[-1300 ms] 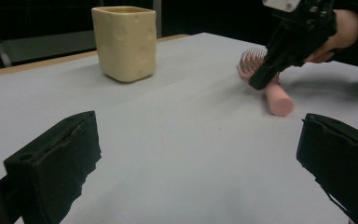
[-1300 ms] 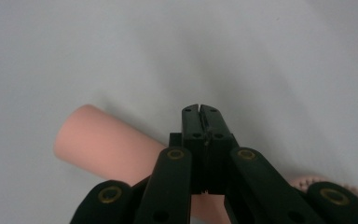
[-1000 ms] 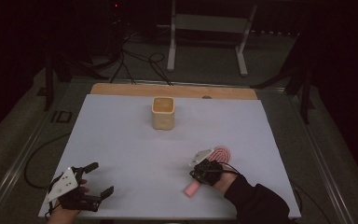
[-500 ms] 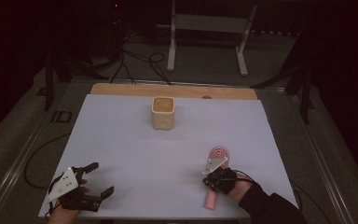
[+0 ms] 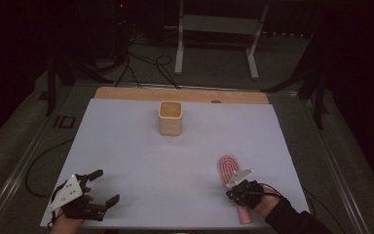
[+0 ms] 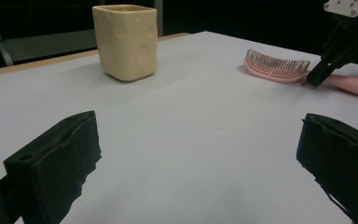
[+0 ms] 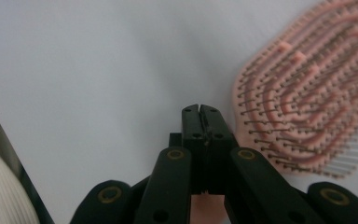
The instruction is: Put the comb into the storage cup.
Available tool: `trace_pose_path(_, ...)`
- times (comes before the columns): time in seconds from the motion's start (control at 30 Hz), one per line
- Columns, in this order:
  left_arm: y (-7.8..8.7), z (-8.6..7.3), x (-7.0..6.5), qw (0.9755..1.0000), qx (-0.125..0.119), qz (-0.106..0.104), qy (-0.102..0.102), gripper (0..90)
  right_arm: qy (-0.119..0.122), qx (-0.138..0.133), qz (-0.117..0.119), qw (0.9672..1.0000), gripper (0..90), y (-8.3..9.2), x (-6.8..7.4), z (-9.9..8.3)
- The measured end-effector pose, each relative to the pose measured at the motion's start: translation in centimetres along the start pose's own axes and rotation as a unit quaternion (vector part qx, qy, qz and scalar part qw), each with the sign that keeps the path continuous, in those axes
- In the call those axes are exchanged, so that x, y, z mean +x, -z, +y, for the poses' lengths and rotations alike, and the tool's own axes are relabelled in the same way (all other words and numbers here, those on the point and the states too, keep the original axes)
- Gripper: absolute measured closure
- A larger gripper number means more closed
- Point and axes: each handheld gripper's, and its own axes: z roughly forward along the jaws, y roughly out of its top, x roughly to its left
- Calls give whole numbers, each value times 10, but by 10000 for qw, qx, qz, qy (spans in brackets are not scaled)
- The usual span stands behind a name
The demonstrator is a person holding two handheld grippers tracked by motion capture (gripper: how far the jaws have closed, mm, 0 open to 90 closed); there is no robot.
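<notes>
At lower right of the high view, the right gripper [image 5: 244,191], jaws pressed together on the handle of the pink hairbrush [image 5: 229,168], points its long axis up-frame, while the left gripper [image 5: 95,194] gapes empty, well apart.

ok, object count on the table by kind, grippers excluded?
Cups: 1, the cream cup
Hairbrushes: 1, the pink hairbrush
Total: 2
</notes>
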Motion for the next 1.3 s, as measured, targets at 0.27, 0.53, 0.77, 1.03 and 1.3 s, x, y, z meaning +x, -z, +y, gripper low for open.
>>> trace_pose_path(0.27, 0, 0, 0, 10000, 29, 20, -9, 0, -230, 116, -169, 9995, 900, 10, -10, -22)
trace_pose_path(0.53, -1, 0, 0, 10000, 30, 20, 9, 0, -324, 144, -333, 9988, 897, 16, -21, -37)
trace_pose_path(0.77, -2, -1, 1, 10000, 35, 19, 19, 0, -418, 138, -365, 9984, 897, 17, -28, -41)
trace_pose_path(1.03, -2, -1, 1, 10000, 35, 22, 23, 0, -340, 189, -363, 9986, 879, 18, -33, -43)
trace_pose_path(1.3, -2, -1, 1, 10000, 49, 18, 17, 0, -125, 301, -346, 9989, 882, 26, -29, -40)
